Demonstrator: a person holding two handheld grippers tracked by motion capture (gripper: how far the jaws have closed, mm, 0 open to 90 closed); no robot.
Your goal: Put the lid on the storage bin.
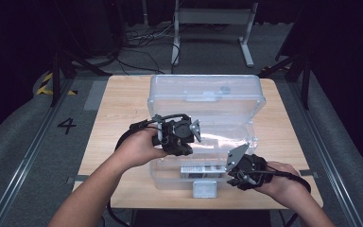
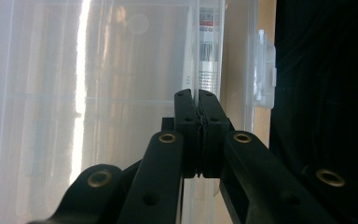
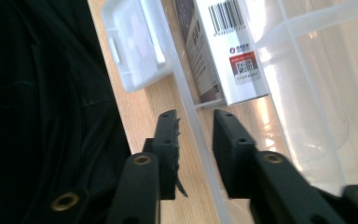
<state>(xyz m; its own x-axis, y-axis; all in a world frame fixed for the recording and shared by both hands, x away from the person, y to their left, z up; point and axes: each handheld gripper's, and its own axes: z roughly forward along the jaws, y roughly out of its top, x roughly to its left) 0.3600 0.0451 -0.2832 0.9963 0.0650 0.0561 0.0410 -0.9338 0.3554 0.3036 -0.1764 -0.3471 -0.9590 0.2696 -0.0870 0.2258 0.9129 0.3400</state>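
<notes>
**Two hand-held grippers at the open clear box**

The wooden tabletop (image 1: pixel 123 94) carries a clear plastic box (image 1: pixel 208 94), lid raised behind both tools. The left hand-held gripper (image 2: pixel 198 105) sits at the box's left wall, jaws clamped together on its thin edge. The right hand-held gripper (image 3: pixel 195 122) straddles the front wall, jaws apart and not pressing it. Just ahead of it, inside the box, lies a barcoded packet (image 3: pixel 230 51); the white latch (image 3: pixel 135 42) hangs outside.

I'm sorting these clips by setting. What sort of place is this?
Probably a lab or recording studio: a small light wooden table on grey floor, black curtains, loose cables, a painted floor number "4".
</notes>
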